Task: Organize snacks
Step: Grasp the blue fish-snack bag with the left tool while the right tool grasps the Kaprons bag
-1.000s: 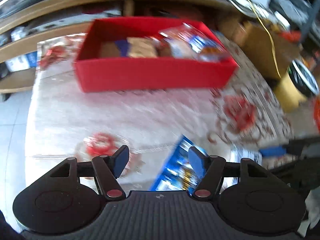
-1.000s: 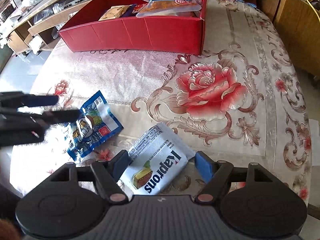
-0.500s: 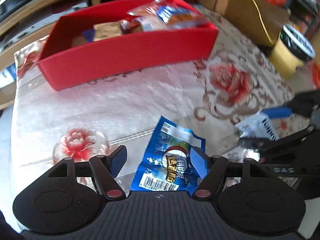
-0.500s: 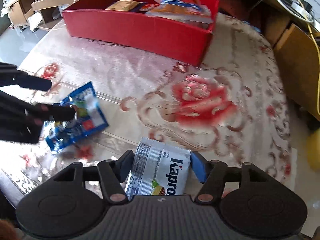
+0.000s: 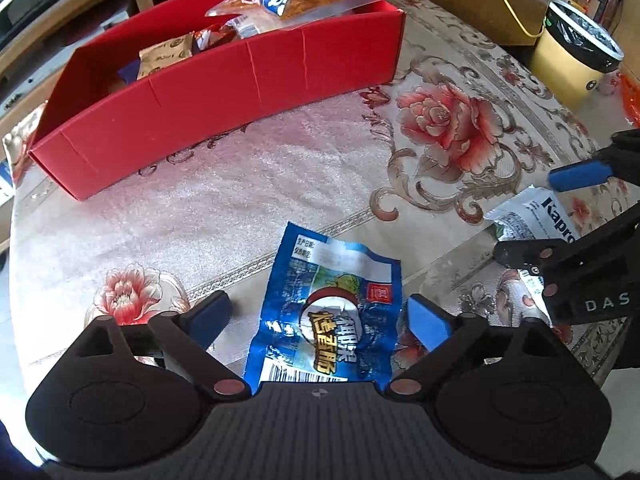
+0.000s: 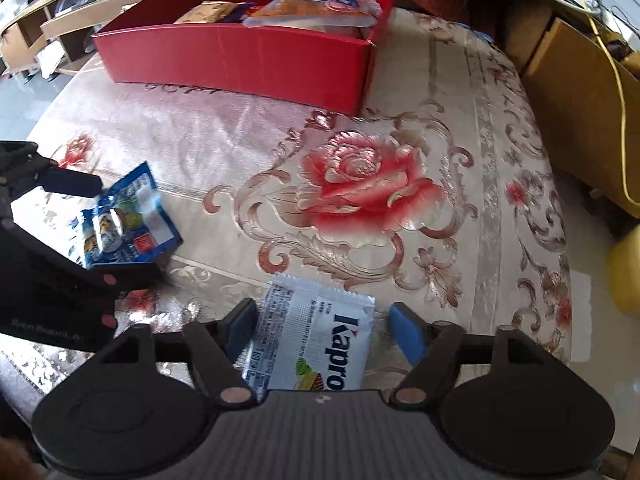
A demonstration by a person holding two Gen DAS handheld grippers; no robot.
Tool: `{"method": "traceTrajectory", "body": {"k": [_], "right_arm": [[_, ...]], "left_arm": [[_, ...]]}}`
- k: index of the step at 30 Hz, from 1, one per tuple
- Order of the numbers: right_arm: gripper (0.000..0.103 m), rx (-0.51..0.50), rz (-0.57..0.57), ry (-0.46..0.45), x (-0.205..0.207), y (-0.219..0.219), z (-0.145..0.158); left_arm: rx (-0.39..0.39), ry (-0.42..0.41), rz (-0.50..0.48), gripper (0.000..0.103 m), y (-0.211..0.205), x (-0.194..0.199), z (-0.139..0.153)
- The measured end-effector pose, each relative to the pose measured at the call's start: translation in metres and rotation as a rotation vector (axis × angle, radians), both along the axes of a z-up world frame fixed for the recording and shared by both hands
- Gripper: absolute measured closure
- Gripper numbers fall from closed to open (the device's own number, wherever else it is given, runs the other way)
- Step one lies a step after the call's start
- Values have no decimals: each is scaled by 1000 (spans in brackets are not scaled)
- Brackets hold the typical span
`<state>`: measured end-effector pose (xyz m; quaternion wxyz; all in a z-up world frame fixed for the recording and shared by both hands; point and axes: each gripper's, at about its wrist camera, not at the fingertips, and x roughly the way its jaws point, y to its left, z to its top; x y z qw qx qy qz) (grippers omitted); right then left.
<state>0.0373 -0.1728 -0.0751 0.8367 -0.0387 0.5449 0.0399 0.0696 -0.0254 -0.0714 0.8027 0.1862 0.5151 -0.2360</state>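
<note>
A blue snack packet (image 5: 332, 312) lies flat on the floral tablecloth between the open fingers of my left gripper (image 5: 320, 320); it also shows in the right wrist view (image 6: 128, 224). A white Kapro wafer packet (image 6: 316, 344) lies between the open fingers of my right gripper (image 6: 324, 330); it also shows in the left wrist view (image 5: 536, 216). Neither packet is gripped. A red box (image 5: 224, 92) at the back of the table holds several snack bags; it also shows in the right wrist view (image 6: 256, 60).
The table has a floral cloth (image 6: 372, 184). A yellow bin with a black liner (image 5: 576, 52) stands off the table at the right. Cardboard boxes (image 6: 576, 92) and a yellow cable lie beyond the right edge. Wooden shelves (image 6: 52, 24) stand behind the box.
Both grippers have come lower and closer over their packets. The blue packet now lies between the left fingers and the white packet between the right fingers. Both stay open.
</note>
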Motion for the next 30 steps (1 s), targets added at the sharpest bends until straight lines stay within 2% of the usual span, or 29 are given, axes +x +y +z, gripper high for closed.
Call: {"method": "traceTrajectory", "body": {"k": [6, 14, 19, 26, 29, 30], "right_arm": [[5, 44, -107, 38, 3, -14, -9], [5, 55, -130, 36, 3, -13, -9], [5, 57, -205, 13, 6, -14, -12], [5, 55, -167, 22, 8, -15, -10], [12, 57, -151, 27, 1, -13, -5], [18, 55, -141, 27, -2, -12, -3]], "left_arm": [[-1, 8, 1, 0, 1, 4, -2], [-16, -6, -2, 0, 3, 2, -3], [-23, -13, 0, 0, 2, 1, -3], [-55, -41, 19, 0, 3, -1, -4], [-77, -69, 26, 0, 5, -4, -5], [-86, -81, 32, 0, 5, -5, -5]]}}
